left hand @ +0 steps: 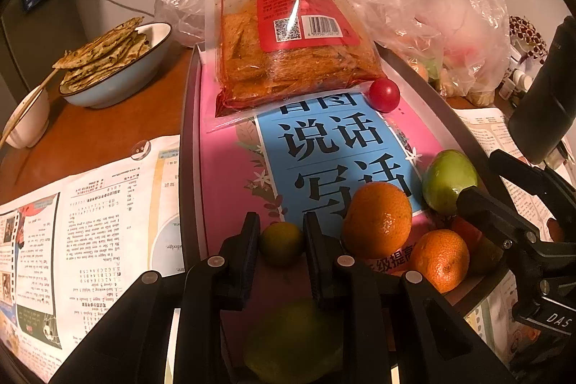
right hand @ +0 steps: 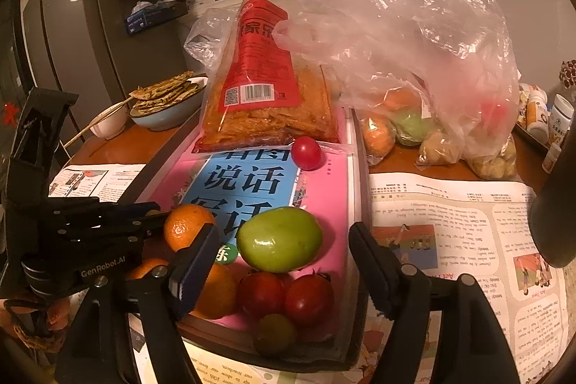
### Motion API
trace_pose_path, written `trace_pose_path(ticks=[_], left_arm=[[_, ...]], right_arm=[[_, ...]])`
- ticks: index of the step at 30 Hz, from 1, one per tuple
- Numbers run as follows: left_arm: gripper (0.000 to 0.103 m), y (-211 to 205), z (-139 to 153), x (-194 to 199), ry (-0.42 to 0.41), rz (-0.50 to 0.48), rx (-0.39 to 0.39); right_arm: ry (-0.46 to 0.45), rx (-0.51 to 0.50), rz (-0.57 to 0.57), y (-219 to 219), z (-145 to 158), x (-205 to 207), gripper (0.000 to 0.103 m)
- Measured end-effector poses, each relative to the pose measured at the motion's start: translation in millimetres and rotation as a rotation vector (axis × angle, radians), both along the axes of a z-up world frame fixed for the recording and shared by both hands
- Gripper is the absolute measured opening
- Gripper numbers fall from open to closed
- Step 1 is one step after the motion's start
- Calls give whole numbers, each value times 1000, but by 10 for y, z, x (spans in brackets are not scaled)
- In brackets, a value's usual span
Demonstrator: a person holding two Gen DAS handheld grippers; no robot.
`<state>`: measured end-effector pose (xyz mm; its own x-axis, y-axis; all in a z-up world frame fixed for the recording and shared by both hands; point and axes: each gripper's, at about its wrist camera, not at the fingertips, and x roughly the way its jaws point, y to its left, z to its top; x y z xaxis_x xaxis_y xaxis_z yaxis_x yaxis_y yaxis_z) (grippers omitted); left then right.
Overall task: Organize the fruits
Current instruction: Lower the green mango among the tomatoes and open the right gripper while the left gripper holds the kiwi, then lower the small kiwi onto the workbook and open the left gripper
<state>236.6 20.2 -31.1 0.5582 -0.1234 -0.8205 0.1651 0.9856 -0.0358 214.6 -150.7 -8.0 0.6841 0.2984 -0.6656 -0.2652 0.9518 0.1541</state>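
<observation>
The small greenish citrus [left hand: 281, 248] sits pinched between the pads of the left gripper [left hand: 281, 249], at the near end of the tray [left hand: 189, 117], low over the pink book cover [left hand: 230, 175] that lines it. It is close to round, so it has no real long axis to speak of; which way its stem end faces I can't make out from here. The jaws are drawn in as tight as they go on it, gripping across its middle.

Just to its right lie two oranges [left hand: 377, 220], the nearer one close beside the right-hand finger, and beyond them the big green fruit [right hand: 280, 239]. That one is plainly oval, its long axis lying across the tray and tipped slightly up to the right. The right gripper [right hand: 284, 261] stands with its jaws well apart and nothing in them, the green fruit and the red tomatoes [right hand: 286, 297] in the gap between.

To do this step well, I'd say the left hand should set the little citrus down flat among its own kind, release only once it rests on the cover, and mind the neighbouring orange so nothing gets nudged rolling. A lone tomato [left hand: 384, 95] sits farther up by the snack bag [left hand: 288, 35].
</observation>
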Motion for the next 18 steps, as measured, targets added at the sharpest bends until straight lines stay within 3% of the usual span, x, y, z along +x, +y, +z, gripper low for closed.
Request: trace_pose_path(ticks=[11, 16, 18], left_arm=[[28, 6, 18, -23, -2, 9, 4], [49, 5, 41, -54, -10, 8, -7], [51, -9, 45, -67, -11, 8, -1]], right_arm=[[-7, -5, -7, -12, 15, -57, 83], [-10, 5, -5, -28, 37, -92, 84], [-11, 6, -8, -34, 47, -108, 84]])
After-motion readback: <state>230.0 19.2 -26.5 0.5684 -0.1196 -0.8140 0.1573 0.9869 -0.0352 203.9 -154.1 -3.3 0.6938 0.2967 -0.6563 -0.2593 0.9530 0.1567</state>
